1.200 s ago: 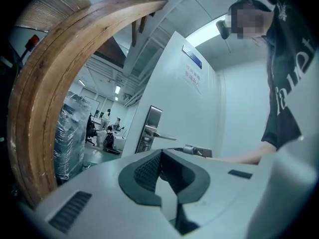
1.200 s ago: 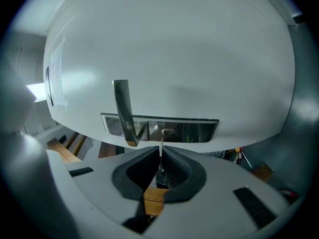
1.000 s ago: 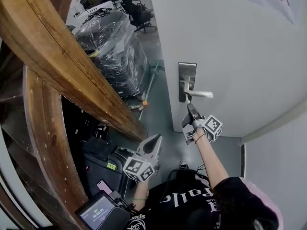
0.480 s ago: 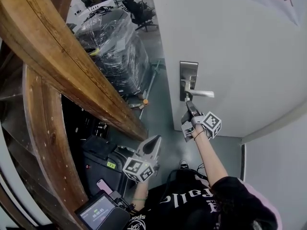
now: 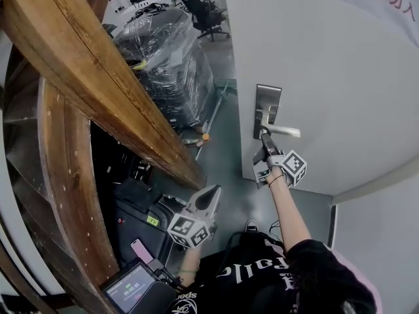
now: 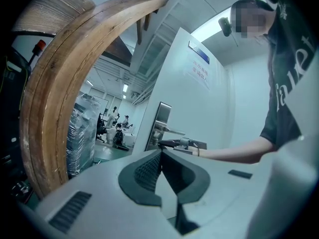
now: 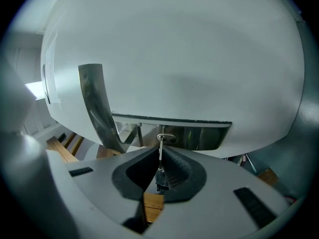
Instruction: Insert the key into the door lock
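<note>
At lock (image 7: 167, 137), key (image 7: 160, 152) in right gripper (image 7: 160, 159) now touching.

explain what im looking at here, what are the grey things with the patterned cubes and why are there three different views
There is no robot here. A person holds a two-jaw gripper in each hand, and the cubes with square markers are parts of those grippers. The head view comes from a camera on the person's head, looking down. The other two views come from cameras riding on each gripper, looking along its jaws. The right gripper is raised to the metal lock plate on a white door, near the handle. Its jaws are shut on a key, whose tip meets the keyhole. The left gripper is held low, shut and empty.
</note>
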